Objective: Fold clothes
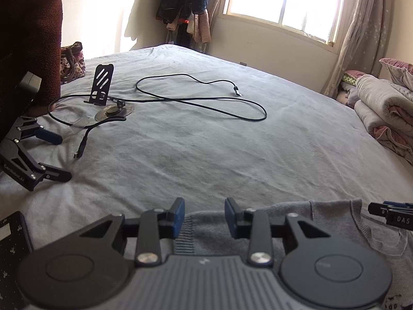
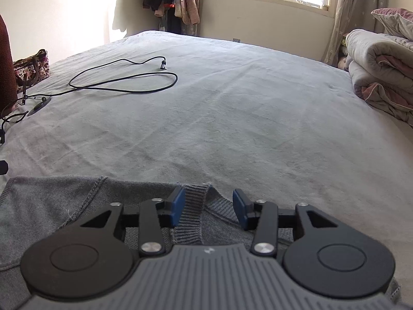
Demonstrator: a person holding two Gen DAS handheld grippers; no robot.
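Grey sweater (image 2: 64, 206) lies on the near edge of the bed (image 2: 232, 116), at 6 o'clock under both tools. Left gripper (image 1: 204, 217) has jaws spread over a ribbed edge, nothing pinched; right gripper (image 2: 209, 208) is also spread, straddling a ribbed band (image 2: 191, 211). Can't tell if the sweater is partly folded or just laid out. Any grab: pinch one layer at the ribbing, both sides level, keep the bedsheet out. Clutter at 10 o'clock: black cable (image 1: 206, 98), phone stand (image 1: 102, 84), spare gripper (image 1: 28, 155). Rolled quilts (image 2: 382, 72) at 2 o'clock. Centre of bed is open.
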